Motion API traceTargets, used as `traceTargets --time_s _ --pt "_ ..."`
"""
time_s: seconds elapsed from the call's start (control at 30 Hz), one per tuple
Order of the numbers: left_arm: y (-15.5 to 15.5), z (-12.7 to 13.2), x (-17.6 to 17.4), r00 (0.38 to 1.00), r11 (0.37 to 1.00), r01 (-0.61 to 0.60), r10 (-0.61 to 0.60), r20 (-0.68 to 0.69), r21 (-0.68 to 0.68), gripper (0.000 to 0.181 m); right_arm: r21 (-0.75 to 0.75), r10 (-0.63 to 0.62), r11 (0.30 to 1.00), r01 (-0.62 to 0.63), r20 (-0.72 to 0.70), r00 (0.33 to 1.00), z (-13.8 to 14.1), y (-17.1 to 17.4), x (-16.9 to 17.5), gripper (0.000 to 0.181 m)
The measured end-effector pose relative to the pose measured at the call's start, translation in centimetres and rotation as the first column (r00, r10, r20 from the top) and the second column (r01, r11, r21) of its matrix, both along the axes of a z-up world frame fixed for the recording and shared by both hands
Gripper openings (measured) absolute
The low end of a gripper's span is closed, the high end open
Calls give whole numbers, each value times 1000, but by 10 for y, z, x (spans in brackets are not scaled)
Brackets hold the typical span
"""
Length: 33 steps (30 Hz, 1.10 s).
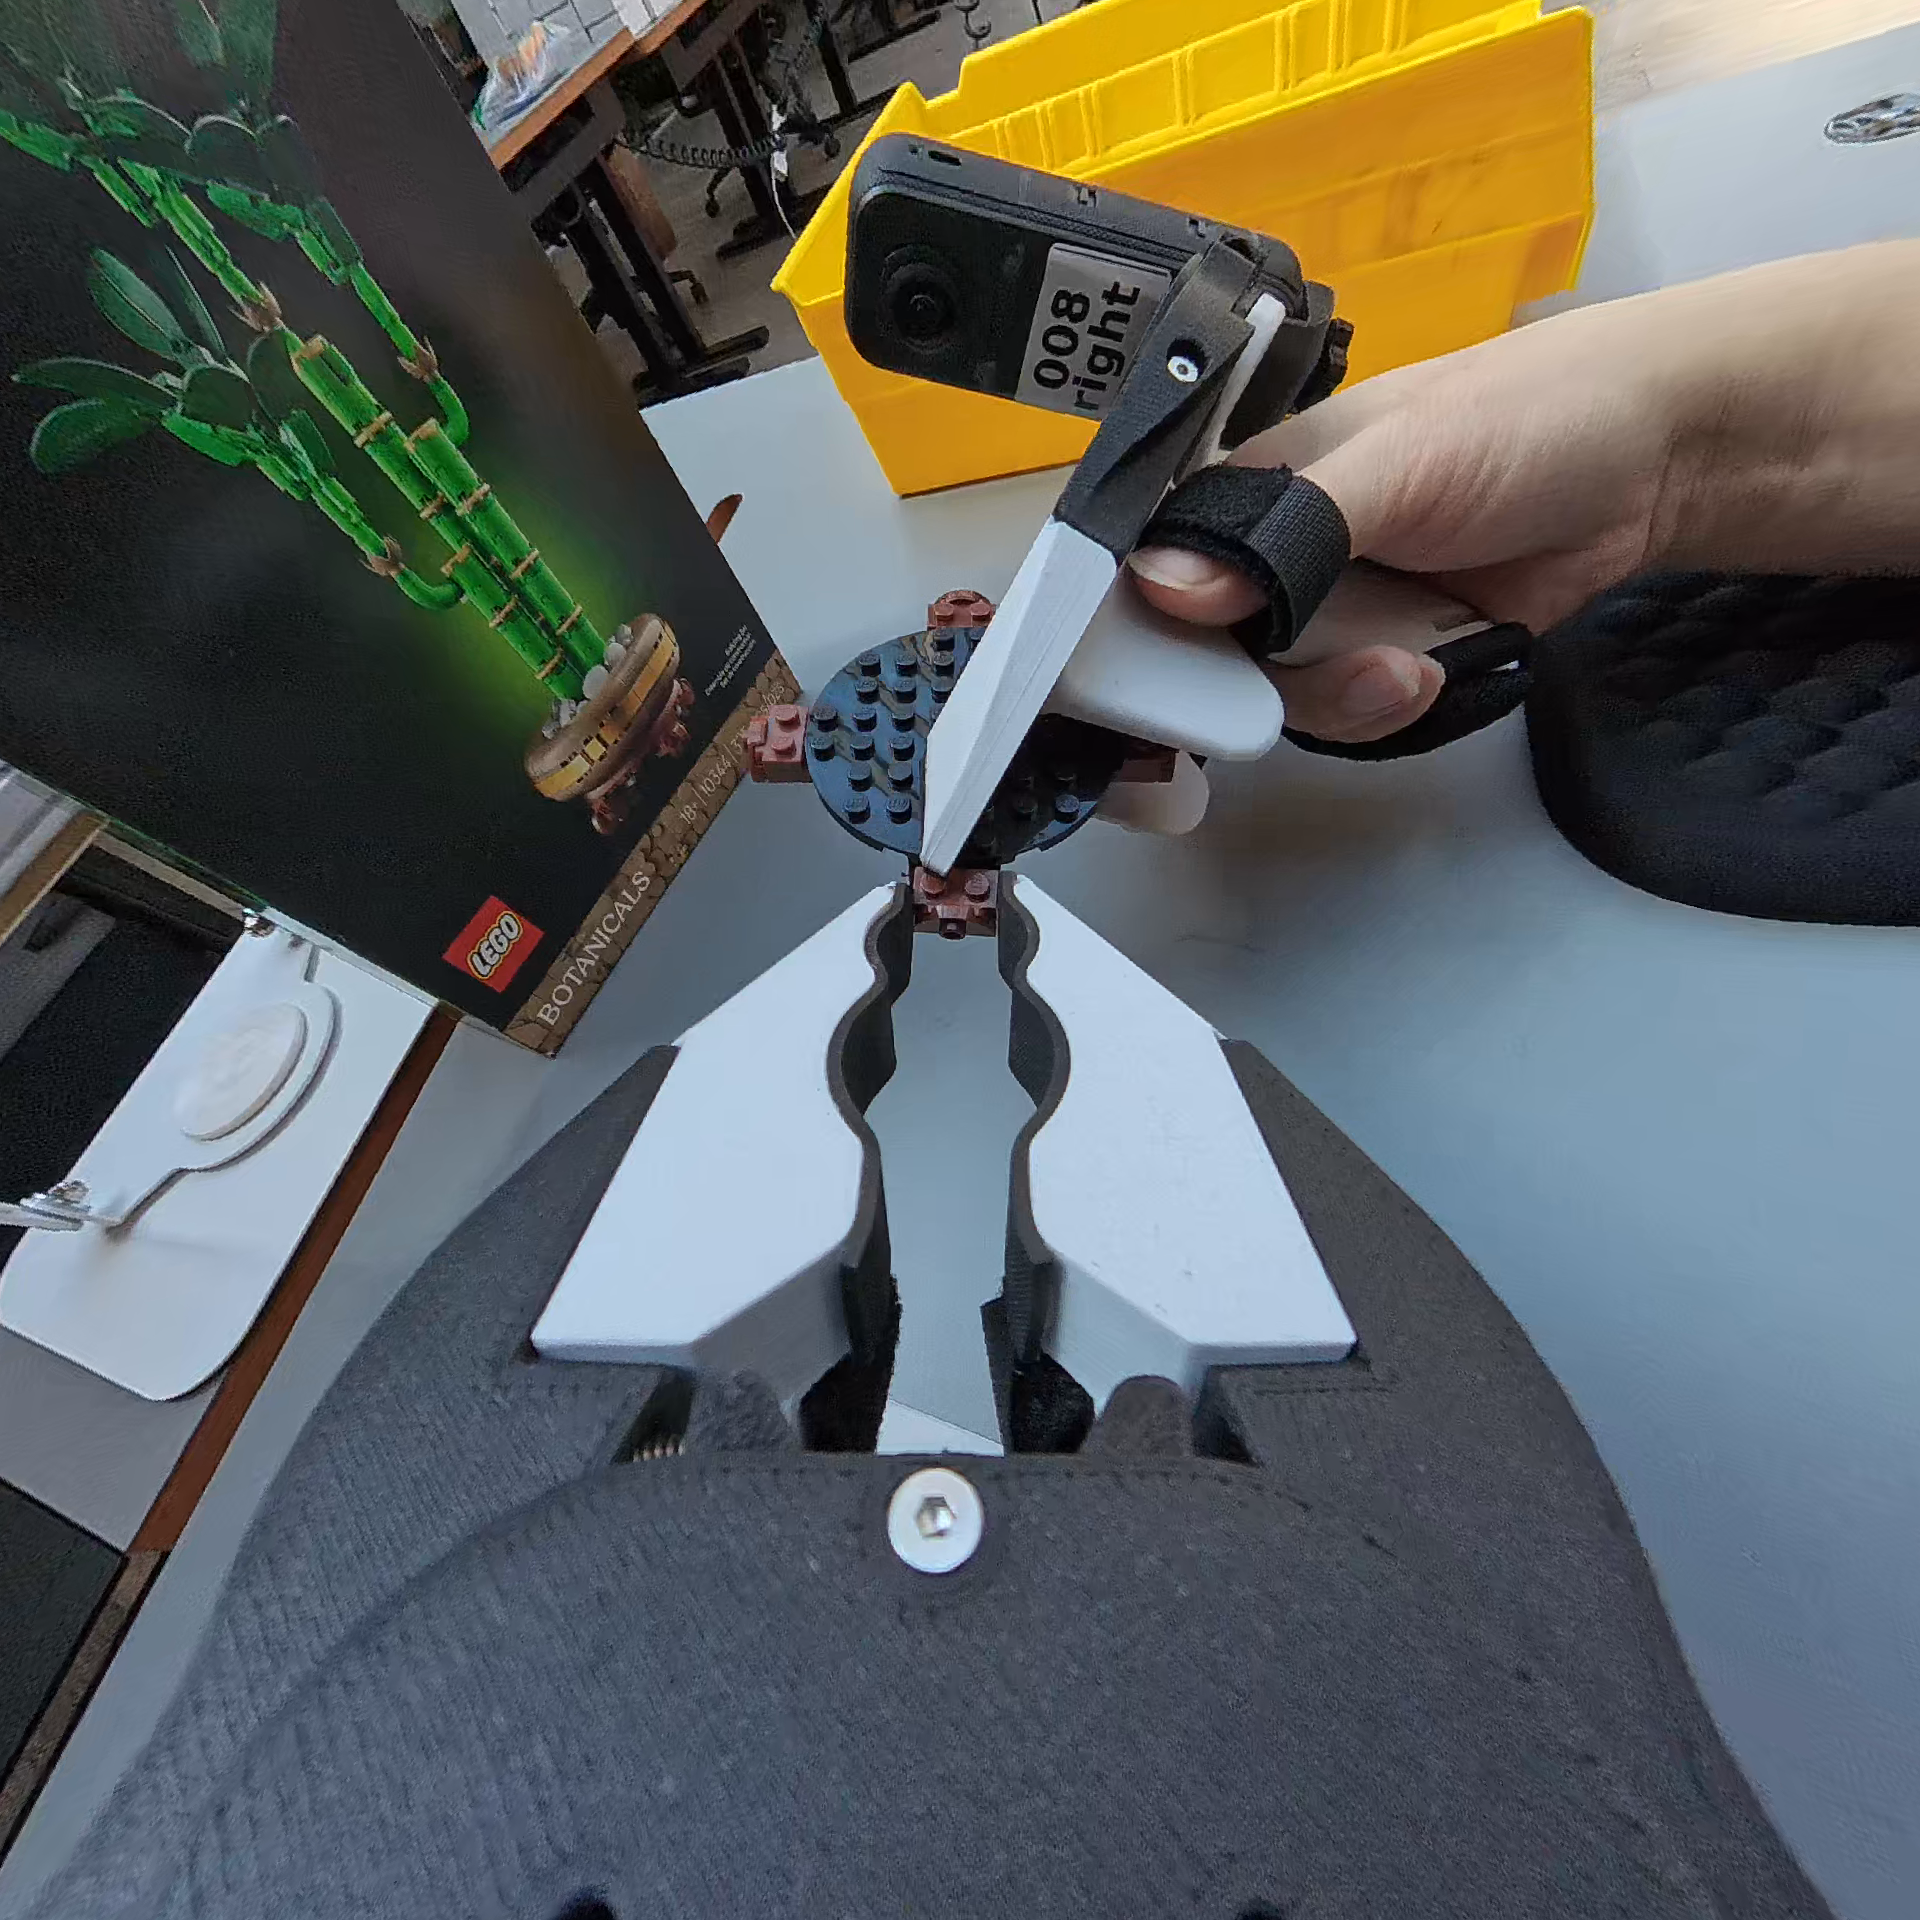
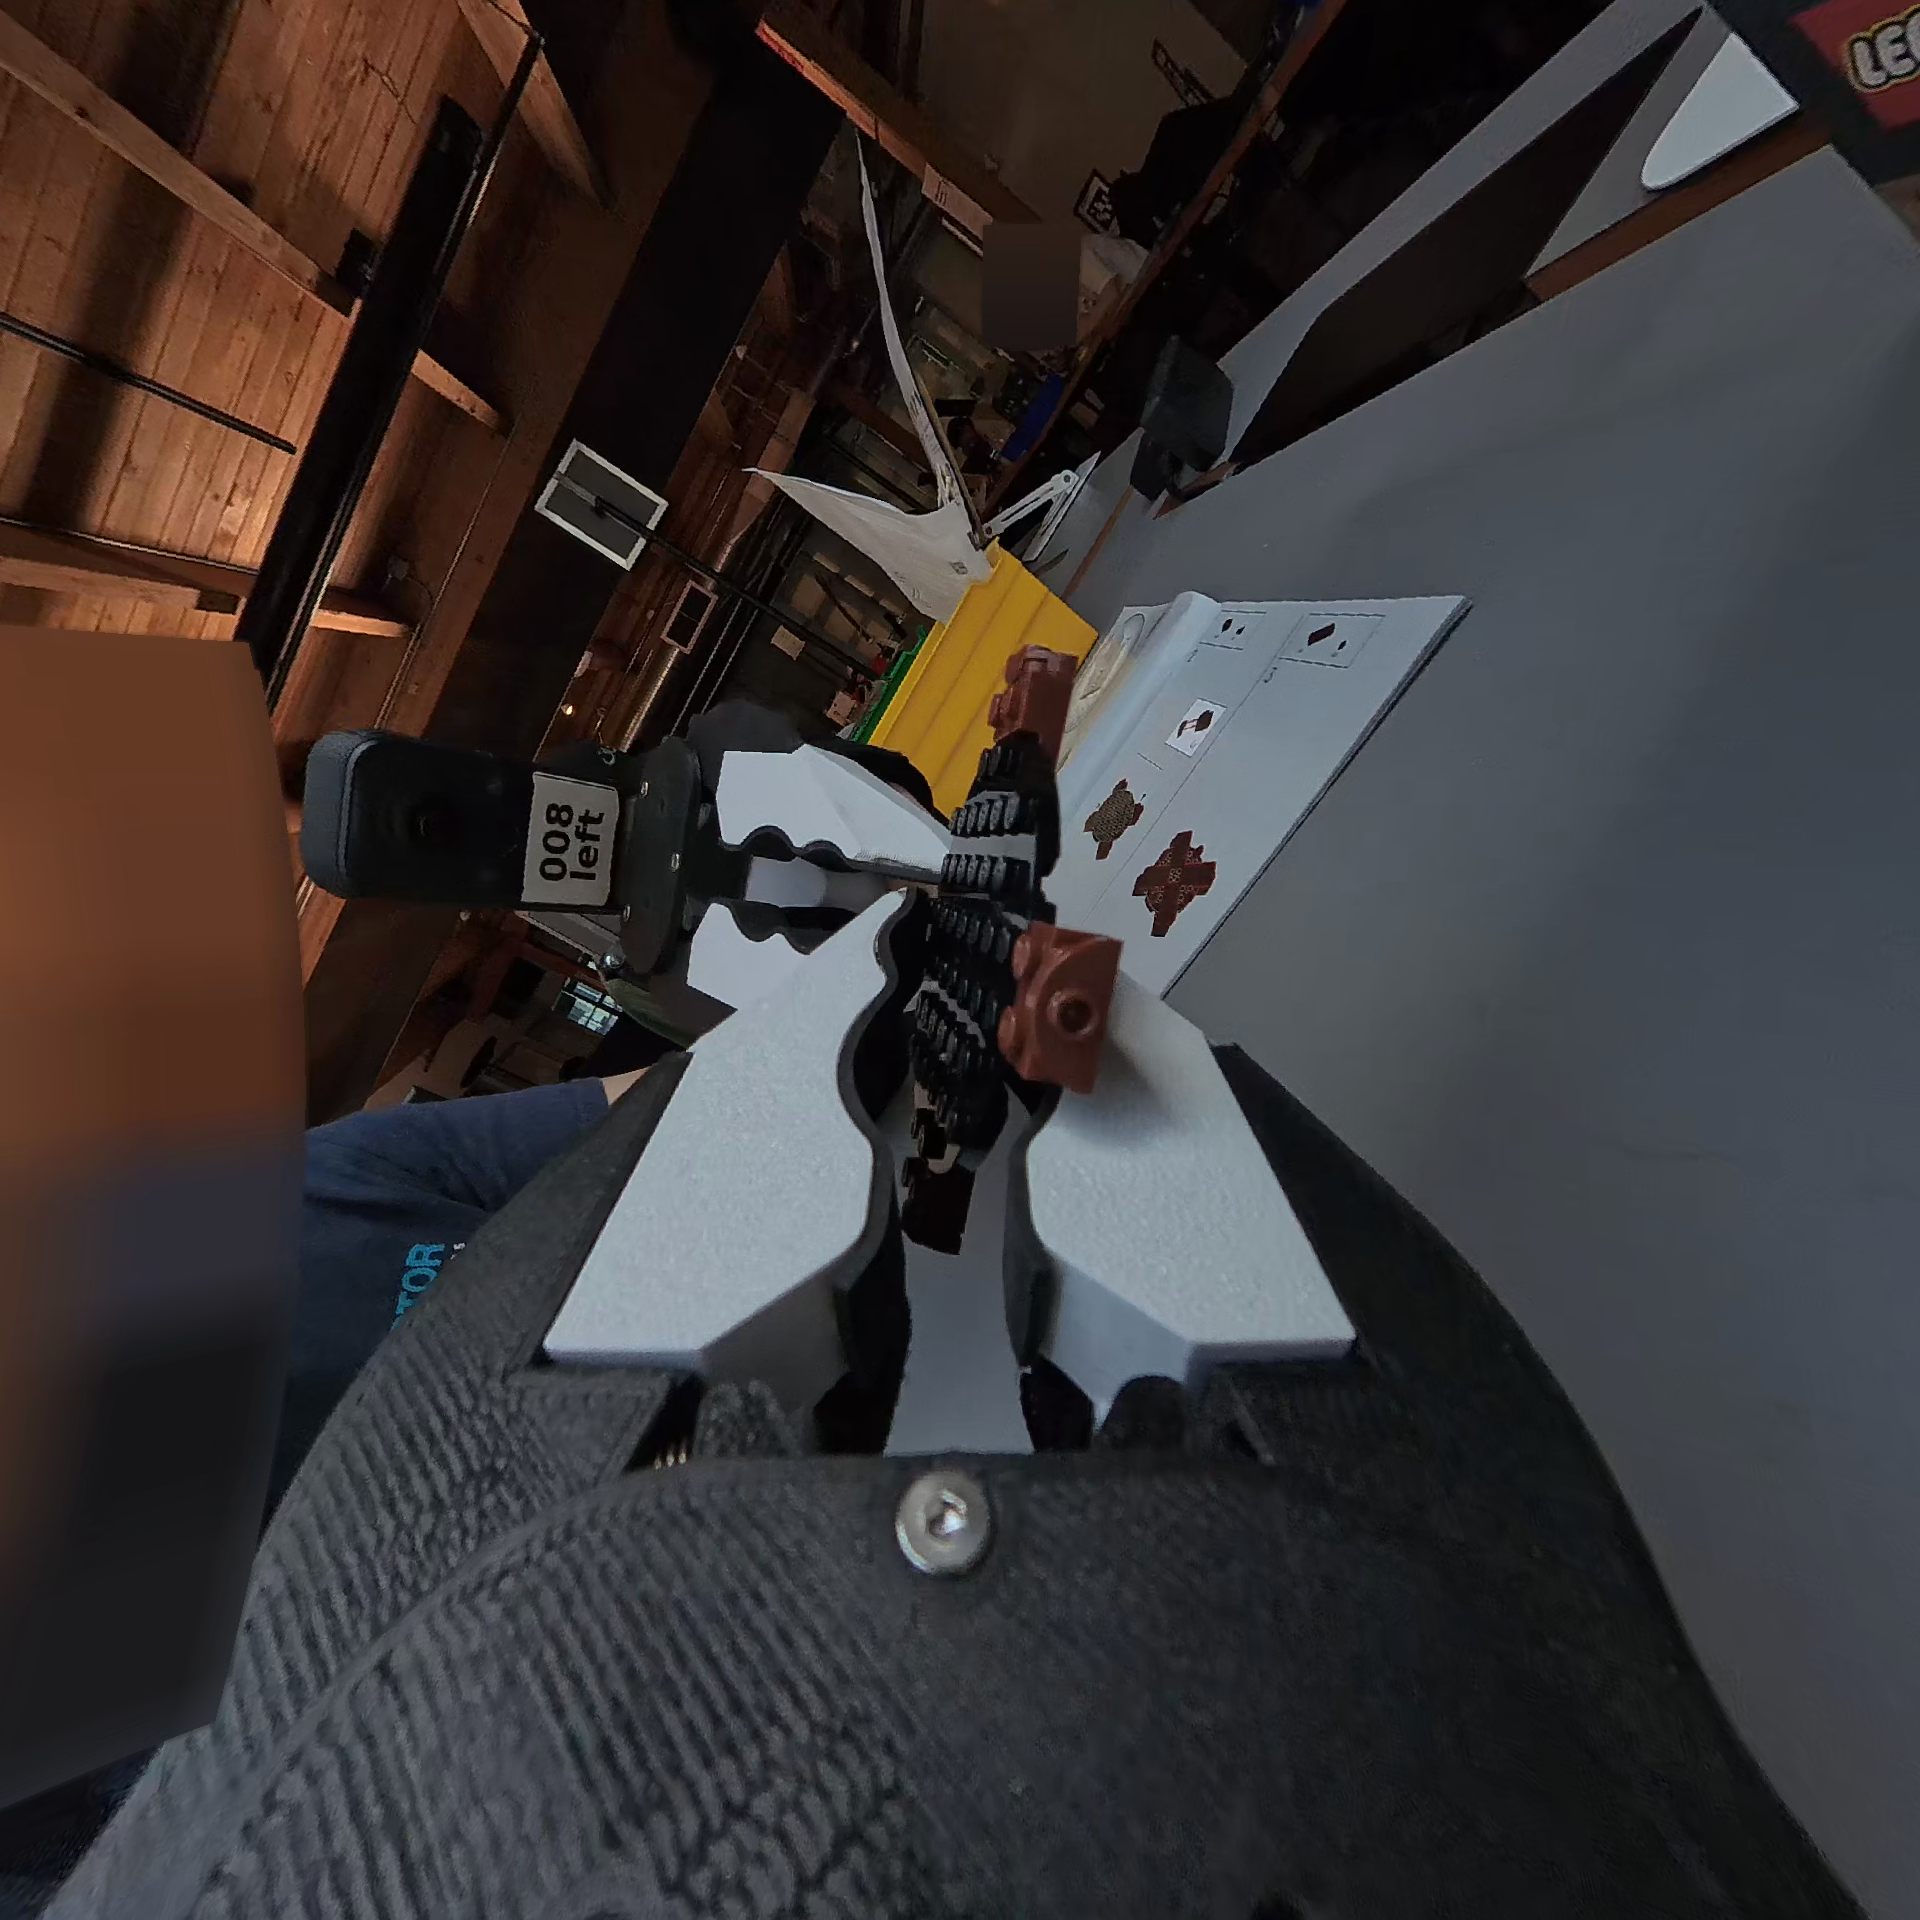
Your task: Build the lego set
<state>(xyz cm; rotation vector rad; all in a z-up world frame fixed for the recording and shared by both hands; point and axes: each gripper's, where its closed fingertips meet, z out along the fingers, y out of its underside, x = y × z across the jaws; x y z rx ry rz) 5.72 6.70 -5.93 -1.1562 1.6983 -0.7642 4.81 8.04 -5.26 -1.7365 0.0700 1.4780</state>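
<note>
Hidden bits first: right gripper (image 1: 940, 868) covers the right half of the plate (image 1: 873, 748) in the left wrist view, so its far finger and one clip are mostly out of sight. In the right wrist view the plate (image 2: 971, 997) is edge-on, tilted nearly vertical; stud count unreadable, and its lower part sits deep between the jaws in shadow. A blur patch covers the left of that view. Box (image 1: 343, 540) is cut off at top and left. Bin (image 1: 1226, 239) is cut off at top; contents not visible.

Plate: round, black, studded, with small red-brown clips around the rim. It is held off the table (image 1: 1455, 1143), between the two grippers.

Left gripper (image 1: 953, 902): jaws narrowed onto the near clip (image 1: 954, 902), tips touching both sides, gripping it. Fingers are smooth white plastic with wavy black inner pads; body is rough, textured black print with a hex screw.

Right gripper (image 2: 961, 1049): closed across the plate's faces, one clip (image 2: 1060, 1013) sticking out over its right finger. A hand (image 1: 1558, 499) holds it, one finger through a black strap.

Left gripper (image 2: 914, 868) seen from the right view meets the plate's far rim.

Booklet (image 2: 1247, 748) lies flat on the table beyond the plate, open, glossy page. Black quilted pad (image 1: 1745, 748) lies at right, cut off by the frame.
</note>
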Motion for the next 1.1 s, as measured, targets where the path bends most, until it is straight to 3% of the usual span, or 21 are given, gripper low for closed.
traceTargets --time_s 0.47,0.67,0.83,1.1 --pt "1 4 -2 1000 985 -22 22 1 173 14 -26 -14 1000 13 -50 999 2 1 -2 9" --pt "1 8 -3 999 985 -9 3 32 170 14 11 -27 1000 27 -9 1000 7 0 -3 9" --pt "-1 21 -4 993 985 -1 -20 120 173 14 52 -36 998 39 -63 997 20 -2 -4 8" --pt "0 23 -6 994 980 -12 -11 110 199 14 104 -68 992 68 -1 998 23 -1 -5 7"
